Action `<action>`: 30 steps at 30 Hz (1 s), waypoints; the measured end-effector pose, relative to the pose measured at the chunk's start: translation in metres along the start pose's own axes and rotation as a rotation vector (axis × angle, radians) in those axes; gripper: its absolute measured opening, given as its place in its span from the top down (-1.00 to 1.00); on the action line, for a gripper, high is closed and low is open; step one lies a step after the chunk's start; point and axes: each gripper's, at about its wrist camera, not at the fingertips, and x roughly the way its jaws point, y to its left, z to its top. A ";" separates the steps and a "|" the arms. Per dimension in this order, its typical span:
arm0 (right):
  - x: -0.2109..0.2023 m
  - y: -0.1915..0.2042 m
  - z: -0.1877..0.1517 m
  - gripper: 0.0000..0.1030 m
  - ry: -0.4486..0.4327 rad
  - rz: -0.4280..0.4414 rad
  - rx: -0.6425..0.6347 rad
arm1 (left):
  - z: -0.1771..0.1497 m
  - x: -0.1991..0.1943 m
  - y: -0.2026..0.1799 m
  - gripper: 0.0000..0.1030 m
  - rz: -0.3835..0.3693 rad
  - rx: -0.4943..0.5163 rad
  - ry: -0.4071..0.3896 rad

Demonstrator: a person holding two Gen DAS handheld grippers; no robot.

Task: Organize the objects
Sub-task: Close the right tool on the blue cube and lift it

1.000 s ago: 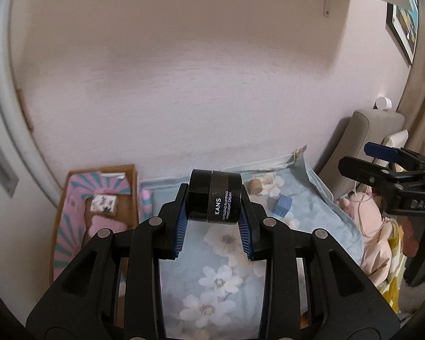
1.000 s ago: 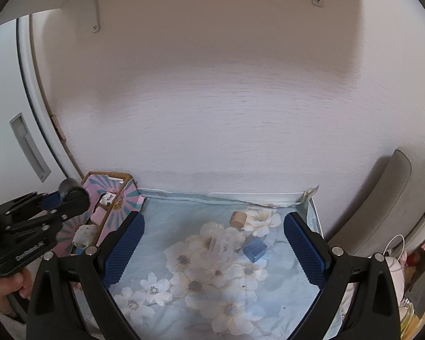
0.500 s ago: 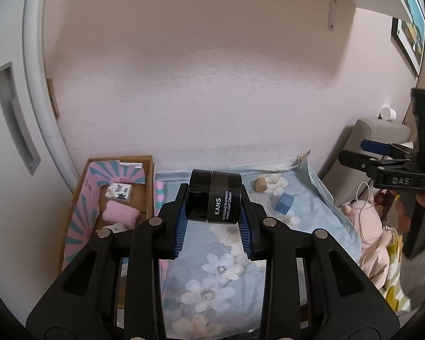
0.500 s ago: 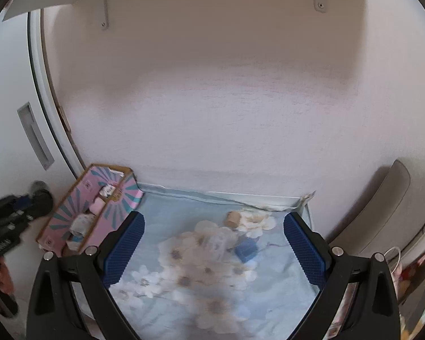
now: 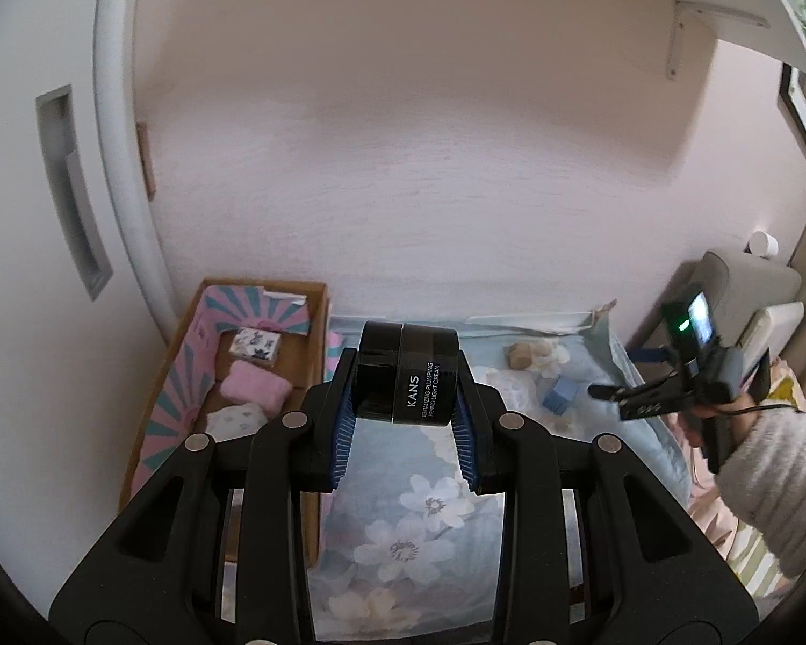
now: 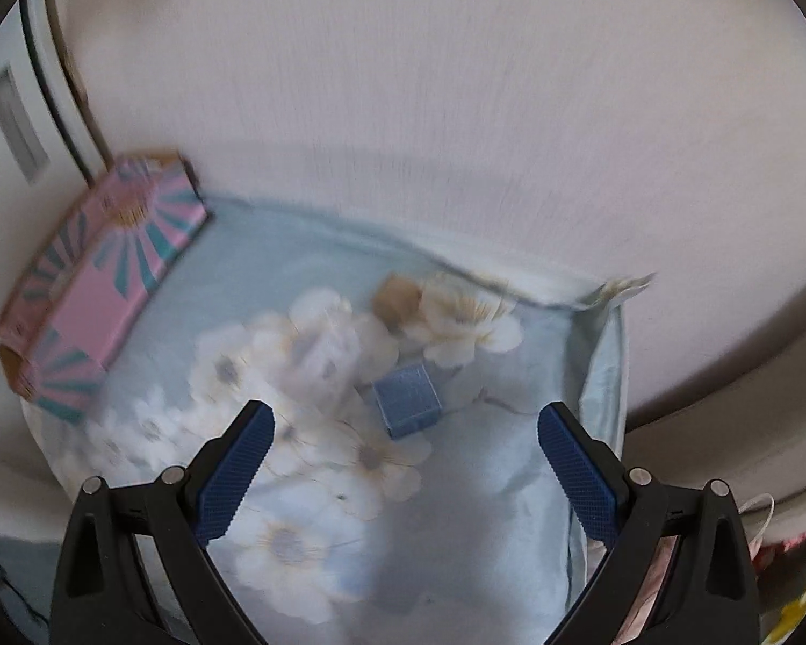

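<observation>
Sorting onto floral cloth [image 6: 457,510] beside patterned box [image 5: 188,376].
Left gripper [image 5: 405,422] clamped on black cream jar [image 5: 408,381], held over cloth: rigid, smooth, likely slippery; best gripped across flat sides. Right gripper [image 6: 405,451] spread wide, empty, above small blue cube [image 6: 407,400]: light, stiff.

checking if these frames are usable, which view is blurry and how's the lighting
Left wrist view: sharp, the white print on the black cream jar in the left gripper reads clearly; soft even light, strong fisheye bending at the edges. Right wrist view: smeared by motion blur, the pink and teal cardboard box and small blue cube look soft; the open right gripper stays crisp.
</observation>
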 end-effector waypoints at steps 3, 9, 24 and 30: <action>0.034 -0.004 -0.002 -0.91 0.069 -0.005 -0.057 | 0.002 0.002 0.003 0.44 0.030 -0.013 0.006; 0.074 -0.012 0.001 -0.70 0.161 0.009 -0.088 | 0.005 0.010 0.007 0.44 0.057 -0.032 0.018; 0.096 -0.011 0.000 0.33 0.234 0.064 -0.166 | 0.011 0.022 0.011 0.44 0.039 -0.068 0.033; 0.090 -0.012 -0.002 0.34 0.229 0.039 -0.140 | 0.011 0.024 0.013 0.44 0.028 -0.060 0.035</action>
